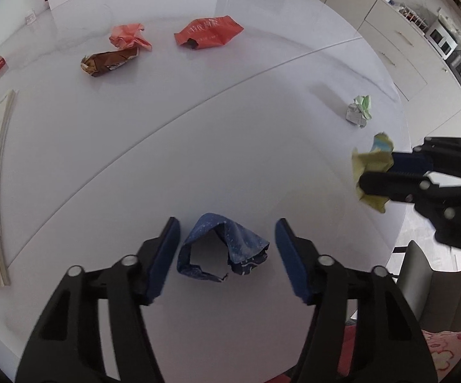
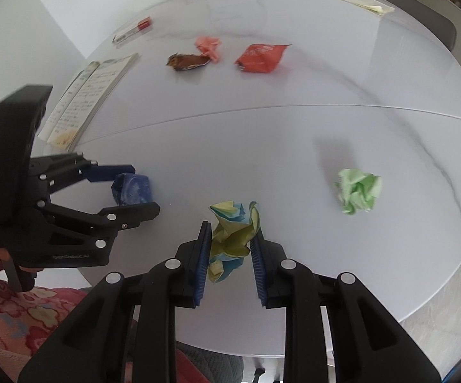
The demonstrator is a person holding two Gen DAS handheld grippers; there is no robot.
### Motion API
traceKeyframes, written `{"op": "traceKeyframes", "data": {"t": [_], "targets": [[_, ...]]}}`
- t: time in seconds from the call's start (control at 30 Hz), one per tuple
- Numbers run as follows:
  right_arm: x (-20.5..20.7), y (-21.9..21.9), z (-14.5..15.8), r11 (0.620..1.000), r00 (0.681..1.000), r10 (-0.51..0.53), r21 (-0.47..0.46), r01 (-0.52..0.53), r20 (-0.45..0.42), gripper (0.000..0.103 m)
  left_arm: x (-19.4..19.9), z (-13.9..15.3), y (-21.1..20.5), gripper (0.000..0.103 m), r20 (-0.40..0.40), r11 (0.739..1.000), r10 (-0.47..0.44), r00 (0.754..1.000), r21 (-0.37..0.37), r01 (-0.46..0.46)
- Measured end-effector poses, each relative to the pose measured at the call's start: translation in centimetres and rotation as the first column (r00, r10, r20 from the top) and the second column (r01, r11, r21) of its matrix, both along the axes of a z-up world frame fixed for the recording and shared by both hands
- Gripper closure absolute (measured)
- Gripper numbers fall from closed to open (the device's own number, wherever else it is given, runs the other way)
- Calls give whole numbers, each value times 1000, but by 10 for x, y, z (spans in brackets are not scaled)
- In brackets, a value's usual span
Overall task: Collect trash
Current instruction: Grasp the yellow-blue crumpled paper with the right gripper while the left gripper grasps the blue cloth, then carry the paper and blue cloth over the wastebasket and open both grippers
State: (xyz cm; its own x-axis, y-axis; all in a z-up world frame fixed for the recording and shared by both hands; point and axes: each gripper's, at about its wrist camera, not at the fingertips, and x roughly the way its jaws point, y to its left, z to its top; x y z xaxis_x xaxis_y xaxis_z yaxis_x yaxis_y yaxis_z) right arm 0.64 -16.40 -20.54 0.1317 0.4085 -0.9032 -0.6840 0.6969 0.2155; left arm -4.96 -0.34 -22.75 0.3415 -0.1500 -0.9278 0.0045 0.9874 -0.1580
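Trash lies scattered on the glossy white desk (image 1: 198, 146): a crumpled blue foil wrapper (image 1: 224, 247) sits between the left gripper (image 1: 227, 255)'s parted, untouching pads, while the right gripper (image 2: 230, 255) pinches a crinkled yellow-and-blue paper wad (image 2: 233, 239); a crushed green paper ball (image 2: 358, 193) rests nearby.
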Motion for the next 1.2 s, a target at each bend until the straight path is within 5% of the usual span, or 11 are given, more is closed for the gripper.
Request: {"op": "traceKeyframes", "data": {"t": [0.07, 0.23, 0.63, 0.8, 0.97, 1.2], "targets": [[3, -3, 1, 1000, 1000, -26, 6, 26, -9, 78, 1, 0, -4, 60, 8, 1000, -19, 1000, 10, 19], [9, -9, 5, 997, 997, -74, 21, 75, -32, 78, 1, 2, -8, 69, 22, 999, -37, 999, 32, 36], [15, -1, 14, 985, 984, -161, 56, 165, -70, 78, 11, 30, 4, 70, 59, 998, -56, 997, 36, 53], [14, -12, 23, 960, 962, -265, 80, 270, -69, 78, 25, 60, -5, 70, 113, 990, -143, 983, 28, 141], [11, -46, 35, 903, 908, -415, 95, 419, -54, 78, 46, 90, -32, 70, 180, 961, -277, 944, 40, 274], [-3, -128, 45, 747, 752, -659, 84, 659, -37, 78, 66, 135, -103, 70, 276, 881, -468, 840, 64, 469]]}}
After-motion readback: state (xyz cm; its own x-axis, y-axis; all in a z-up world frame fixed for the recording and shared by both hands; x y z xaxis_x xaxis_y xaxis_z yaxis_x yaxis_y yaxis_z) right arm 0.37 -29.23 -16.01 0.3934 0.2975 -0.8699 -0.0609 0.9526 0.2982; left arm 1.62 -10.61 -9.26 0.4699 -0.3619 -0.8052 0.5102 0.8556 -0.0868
